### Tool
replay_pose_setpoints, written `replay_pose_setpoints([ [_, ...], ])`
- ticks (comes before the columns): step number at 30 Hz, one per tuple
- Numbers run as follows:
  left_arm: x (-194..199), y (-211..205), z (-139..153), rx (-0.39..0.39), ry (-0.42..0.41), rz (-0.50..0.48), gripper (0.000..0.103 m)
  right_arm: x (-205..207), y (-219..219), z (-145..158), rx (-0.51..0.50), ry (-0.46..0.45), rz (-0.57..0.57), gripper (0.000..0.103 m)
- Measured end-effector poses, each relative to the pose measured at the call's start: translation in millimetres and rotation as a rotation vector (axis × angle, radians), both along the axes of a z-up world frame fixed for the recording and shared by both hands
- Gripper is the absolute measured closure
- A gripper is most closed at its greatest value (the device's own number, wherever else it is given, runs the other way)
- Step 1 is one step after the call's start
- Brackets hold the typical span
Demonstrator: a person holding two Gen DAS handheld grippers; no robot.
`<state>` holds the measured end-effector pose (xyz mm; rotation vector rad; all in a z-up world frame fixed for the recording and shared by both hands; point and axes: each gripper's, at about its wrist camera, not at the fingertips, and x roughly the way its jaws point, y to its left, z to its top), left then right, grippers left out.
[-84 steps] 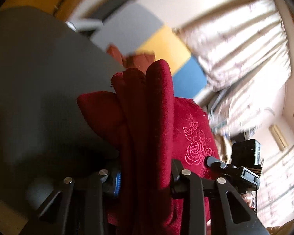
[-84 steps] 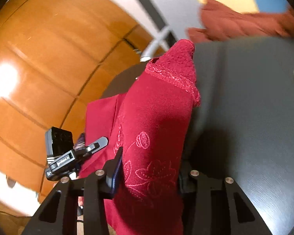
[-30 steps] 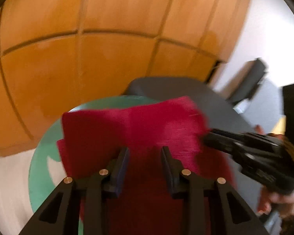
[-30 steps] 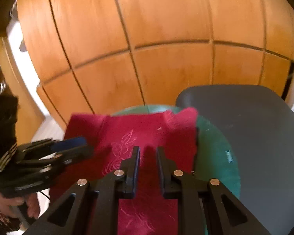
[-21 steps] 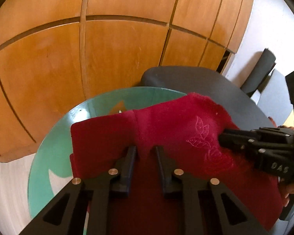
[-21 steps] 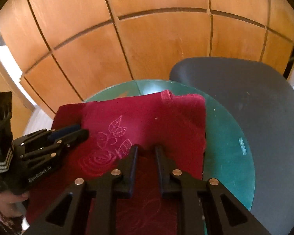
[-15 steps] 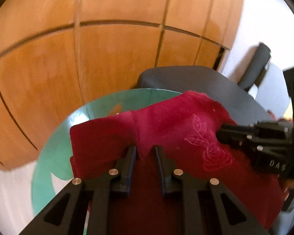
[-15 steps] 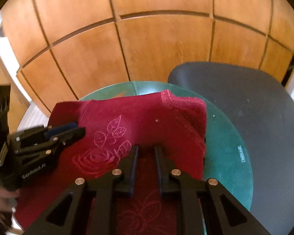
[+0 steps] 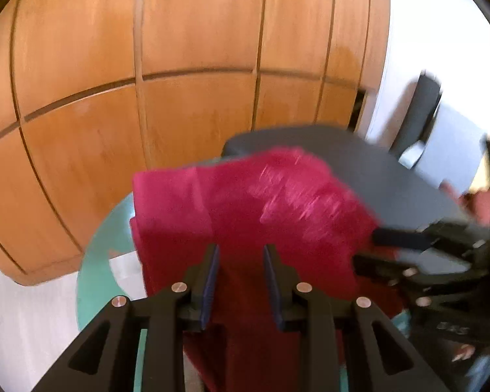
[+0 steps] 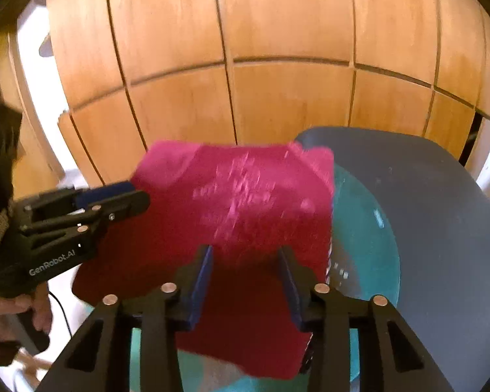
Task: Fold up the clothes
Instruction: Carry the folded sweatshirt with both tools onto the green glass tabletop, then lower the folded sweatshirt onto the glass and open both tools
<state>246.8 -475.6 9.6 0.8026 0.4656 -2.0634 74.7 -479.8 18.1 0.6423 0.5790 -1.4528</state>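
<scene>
A dark red garment [image 9: 245,202] with embroidered roses lies folded on a round teal stool top [image 9: 91,277]. It also shows, blurred, in the right wrist view as the red garment [image 10: 238,196]. My left gripper [image 9: 240,254] is open just above the near part of the cloth, its jaws a little apart. My right gripper [image 10: 245,258] is open wider over the cloth's near edge, with nothing pinched. Each gripper shows in the other's view: the right gripper [image 9: 408,254] at the cloth's right side, the left gripper [image 10: 114,199] at its left side.
A dark grey table [image 10: 424,196] adjoins the stool top [image 10: 366,228] on the right. Wooden wall panels [image 9: 196,65] stand close behind. A grey chair [image 9: 421,114] is at the far right. A hand [image 10: 13,307] holds the left gripper's handle.
Both grippers have let go of the garment: the jaws were shut on its near edge and now stand apart, the right wider. Both have drawn back slightly, and the view is motion-blurred.
</scene>
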Motion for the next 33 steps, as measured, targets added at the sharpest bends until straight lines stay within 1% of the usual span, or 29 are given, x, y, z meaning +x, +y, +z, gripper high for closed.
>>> replay_pose_setpoints([
  [1, -1.6, -0.7, -5.2, 0.008, -0.021, 0.001, 0.075, 1.5, -4.6, -6.0, 0.016, 0.021, -0.01, 0.064],
  [2, -3.3, -1.3, -10.4, 0.016, -0.041, 0.002, 0.075, 0.9, -9.6, -10.8, 0.038, 0.034, -0.018, 0.067],
  [4, 0.0, -7.7, -17.7, 0.028, -0.031, -0.004, 0.076, -1.7, -19.5, -20.4, 0.084, 0.053, -0.03, 0.07],
  [7, -0.6, -13.7, -19.3, 0.026, -0.043, -0.012, 0.075, -4.0, -27.1, -29.0, 0.098, 0.09, -0.051, 0.071],
  [8, -1.3, -15.5, -19.2, 0.025, -0.049, -0.014, 0.076, -8.4, -29.0, -29.9, 0.105, 0.063, -0.067, 0.071],
  [10, 4.0, -16.5, -13.0, 0.067, -0.017, -0.001, 0.076, -20.1, -30.5, -29.0, 0.118, -0.026, -0.101, 0.071],
  [11, 6.9, -14.5, -9.3, 0.081, -0.002, 0.006, 0.076, -28.0, -25.5, -25.4, 0.108, -0.094, -0.12, 0.071],
  [13, 16.0, -3.8, -0.4, 0.101, 0.018, 0.038, 0.076, -40.9, -6.1, -16.1, 0.047, -0.199, -0.158, 0.07],
  [14, 21.5, 3.3, 4.3, 0.11, 0.027, 0.061, 0.075, -46.5, 8.9, -11.0, 0.01, -0.238, -0.185, 0.066],
  [15, 27.1, 10.4, 9.0, 0.12, 0.037, 0.084, 0.074, -49.2, 24.5, -7.8, -0.016, -0.26, -0.207, 0.064],
  [17, 37.9, 26.5, 14.7, 0.159, 0.069, 0.132, 0.074, -50.2, 53.0, -4.8, -0.05, -0.279, -0.24, 0.052],
  [18, 43.2, 38.8, 16.6, 0.172, 0.074, 0.165, 0.073, -46.6, 65.2, -6.5, -0.049, -0.266, -0.25, 0.048],
  [20, 46.5, 57.1, 15.3, 0.196, 0.064, 0.199, 0.073, -38.1, 85.3, -11.8, -0.034, -0.237, -0.26, 0.038],
  [23, 45.5, 85.1, 8.0, 0.169, 0.019, 0.234, 0.073, -24.7, 103.9, -21.8, 0.001, -0.211, -0.247, 0.033],
  [25, 45.9, 101.2, 6.8, 0.107, -0.02, 0.264, 0.073, -12.3, 116.5, -26.9, 0.008, -0.19, -0.235, 0.032],
  [27, 47.3, 119.3, 7.4, 0.025, -0.068, 0.308, 0.073, -1.4, 126.0, -29.4, 0.008, -0.151, -0.222, 0.03],
  [28, 47.9, 123.4, 7.1, 0.02, -0.075, 0.321, 0.073, 2.5, 127.6, -31.4, 0.011, -0.128, -0.215, 0.028],
  [30, 49.4, 130.7, 6.3, 0.015, -0.084, 0.344, 0.073, 6.9, 132.1, -35.4, 0.013, -0.088, -0.202, 0.028],
  [33, 52.7, 134.1, -0.3, 0.08, -0.039, 0.349, 0.073, 12.1, 139.5, -39.2, 0.014, -0.064, -0.201, 0.027],
])
